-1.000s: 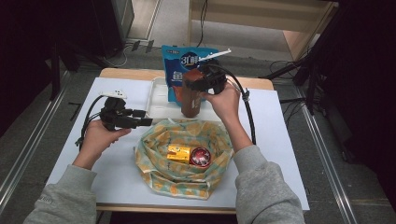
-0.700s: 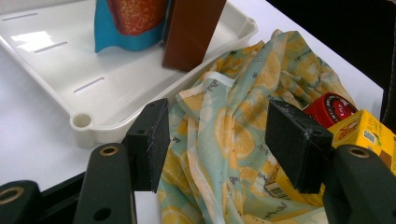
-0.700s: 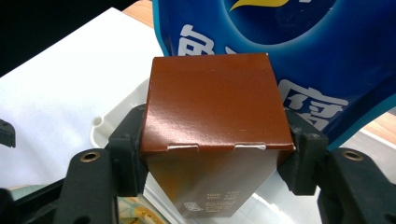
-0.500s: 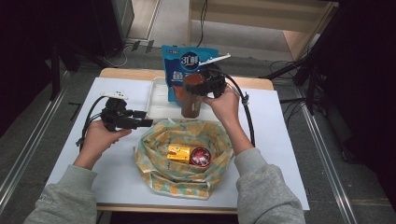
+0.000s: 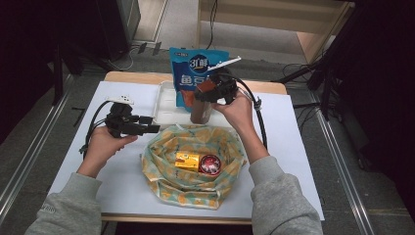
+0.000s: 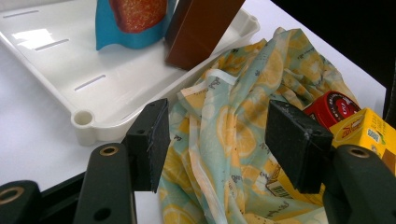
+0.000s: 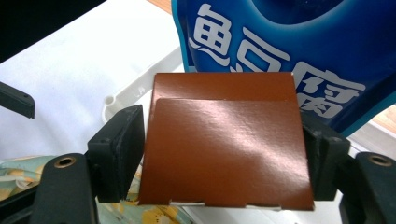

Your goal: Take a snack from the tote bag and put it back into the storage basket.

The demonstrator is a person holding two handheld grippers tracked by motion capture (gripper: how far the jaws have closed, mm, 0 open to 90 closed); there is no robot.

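Observation:
A tall brown box stands upright in the white tray, just in front of a blue snack pouch. My right gripper reaches down over the box. In the right gripper view the box fills the gap between the pads; my right gripper has just been opening, and its pads sit close against the box's sides without squeezing. My left gripper hovers open at the left rim of the lemon-print cloth bag. Nothing is between its fingers.
Inside the cloth bag lie a yellow box and a red round tin. The tray lies on a white table cover. Cables trail from both grippers. The table's far edge is just behind the pouch.

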